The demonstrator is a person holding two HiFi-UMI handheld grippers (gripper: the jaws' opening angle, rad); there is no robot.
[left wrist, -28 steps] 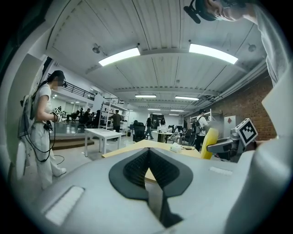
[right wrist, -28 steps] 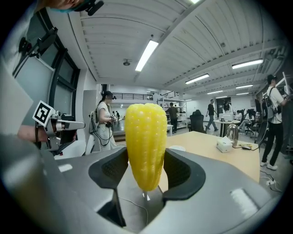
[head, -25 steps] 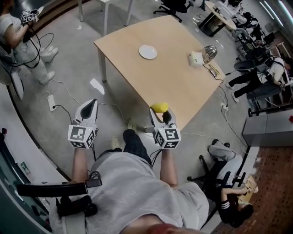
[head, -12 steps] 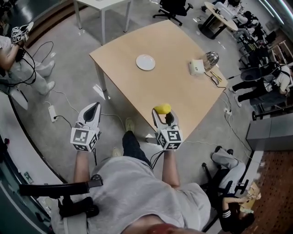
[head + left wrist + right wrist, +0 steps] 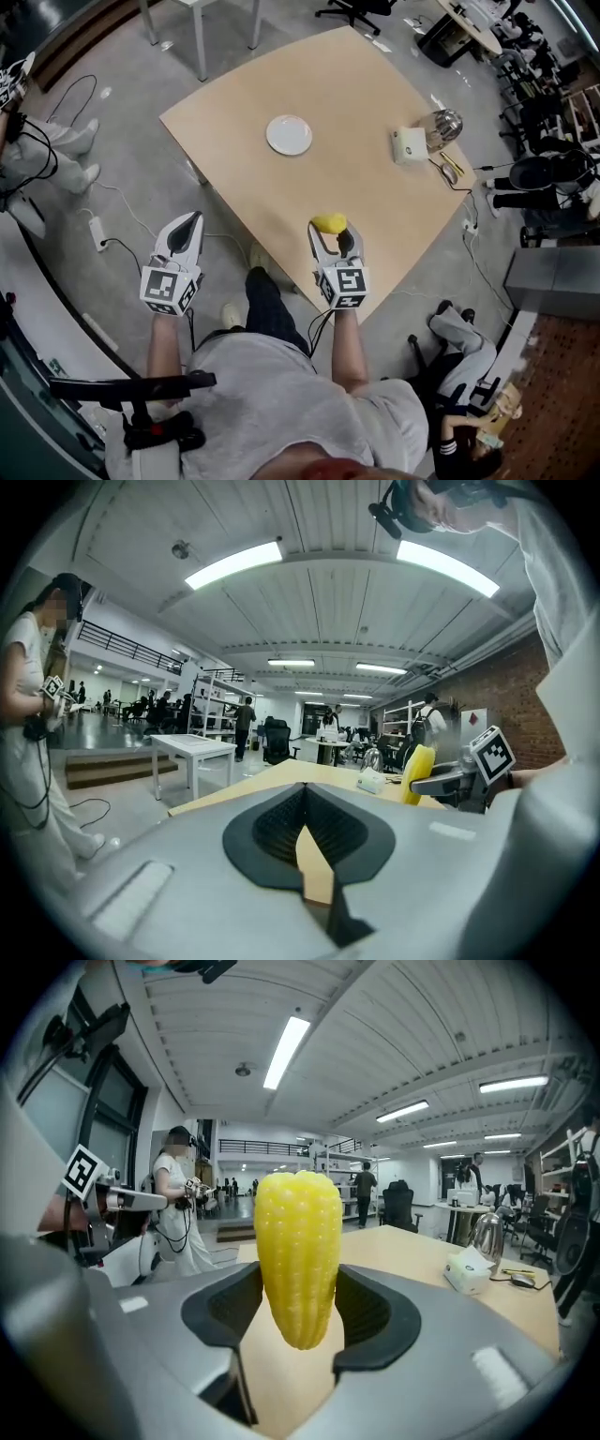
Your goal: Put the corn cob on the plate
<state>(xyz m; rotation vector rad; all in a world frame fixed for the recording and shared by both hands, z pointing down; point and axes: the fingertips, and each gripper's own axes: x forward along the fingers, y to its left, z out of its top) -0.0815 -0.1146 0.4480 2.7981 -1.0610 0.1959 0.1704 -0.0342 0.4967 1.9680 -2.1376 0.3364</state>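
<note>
My right gripper (image 5: pixel 329 231) is shut on a yellow corn cob (image 5: pixel 328 223), which stands upright between the jaws (image 5: pixel 298 1256) over the near edge of the wooden table (image 5: pixel 347 112). The white plate (image 5: pixel 289 134) lies empty further in, to the upper left of the cob. My left gripper (image 5: pixel 187 224) hangs over the floor left of the table; its jaws stand shut with nothing between them (image 5: pixel 305 832). From the left gripper view the corn cob (image 5: pixel 417 772) shows at the right.
A white box (image 5: pixel 409 145), a metal kettle (image 5: pixel 442 125) and small items lie at the table's right edge. Cables and a power strip (image 5: pixel 97 232) run over the floor at left. A person (image 5: pixel 23 150) stands at far left; office chairs at right.
Both grippers have moved forward toward the table; the corn cob now hangs over the tabletop's near edge instead of the floor. The grip on the cob is unchanged.
</note>
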